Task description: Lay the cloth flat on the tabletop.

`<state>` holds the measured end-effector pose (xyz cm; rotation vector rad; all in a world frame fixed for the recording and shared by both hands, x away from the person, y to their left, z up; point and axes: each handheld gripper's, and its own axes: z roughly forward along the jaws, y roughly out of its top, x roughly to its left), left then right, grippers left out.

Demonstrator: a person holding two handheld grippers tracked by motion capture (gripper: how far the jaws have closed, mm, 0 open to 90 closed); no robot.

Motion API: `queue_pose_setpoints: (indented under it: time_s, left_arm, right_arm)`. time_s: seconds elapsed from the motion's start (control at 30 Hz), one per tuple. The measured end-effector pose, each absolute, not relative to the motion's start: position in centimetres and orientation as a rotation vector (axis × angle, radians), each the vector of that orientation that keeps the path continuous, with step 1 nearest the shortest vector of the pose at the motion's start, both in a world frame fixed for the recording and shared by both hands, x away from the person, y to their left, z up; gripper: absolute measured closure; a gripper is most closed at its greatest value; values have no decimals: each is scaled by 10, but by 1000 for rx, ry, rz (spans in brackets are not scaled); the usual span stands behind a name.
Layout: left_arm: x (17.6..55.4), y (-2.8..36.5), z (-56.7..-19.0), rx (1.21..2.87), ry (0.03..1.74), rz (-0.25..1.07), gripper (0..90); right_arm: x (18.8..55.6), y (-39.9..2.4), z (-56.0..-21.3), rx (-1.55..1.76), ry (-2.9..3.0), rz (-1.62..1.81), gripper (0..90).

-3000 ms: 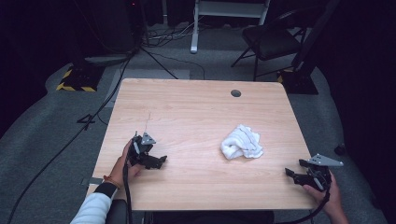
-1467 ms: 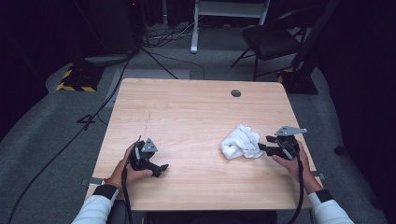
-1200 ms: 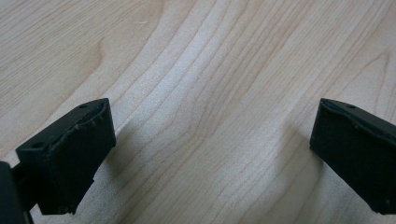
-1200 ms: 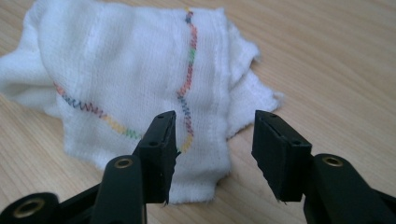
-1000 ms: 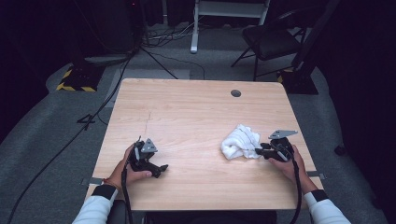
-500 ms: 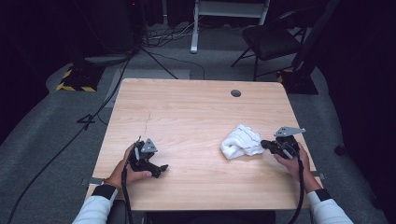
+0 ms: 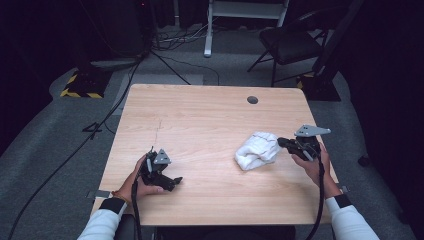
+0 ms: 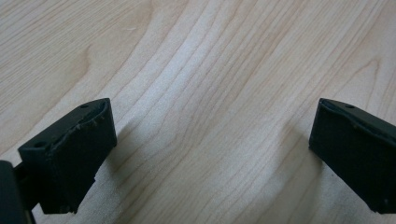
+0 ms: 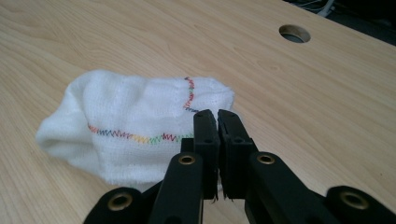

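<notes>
A crumpled white cloth (image 7: 255,152) with a rainbow-coloured stitched seam (image 9: 130,116) lies on the right half of the wooden table (image 7: 200,115). My right gripper (image 7: 281,142) reaches it from the right, and its jaws (image 9: 217,114) are shut on the cloth's near edge. That edge is drawn up slightly off the wood. My left gripper (image 7: 174,181) rests near the table's front left, held by a hand. In the left gripper view it (image 8: 212,140) stands wide open over bare wood, with nothing between the jaws.
A round cable hole (image 7: 252,99) (image 9: 294,33) sits in the table's far right part. Beyond the table stand a black chair (image 7: 287,45), a white frame (image 7: 240,10) and cables on the grey floor.
The right gripper has shut on the cloth's right edge and risen a little, pulling that edge up. The left gripper has stayed put.
</notes>
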<state>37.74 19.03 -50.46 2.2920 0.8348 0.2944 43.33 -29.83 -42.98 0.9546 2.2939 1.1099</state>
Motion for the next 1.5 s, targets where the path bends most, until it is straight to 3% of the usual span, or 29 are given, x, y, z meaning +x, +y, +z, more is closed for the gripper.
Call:
queue_pose_setpoints:
  time_s: [0.83,0.9,0.97,1.3,1.5]
  left_arm:
    - [388,174,-505,2300,803,282,8]
    - [391,170,-504,2304,800,282,7]
    - [394,166,-504,2306,796,279,6]
    - [406,148,-504,2315,776,275,4]
    - [421,117,-502,2335,756,257,8]
  right_arm:
    - [473,-170,-420,783,2383,1050,870]
    - [475,-167,-422,785,2390,1050,866]
    - [476,-164,-424,788,2384,1045,799]
    - [475,-186,-426,864,2349,1074,722]
    - [474,-192,-425,868,2353,1089,651]
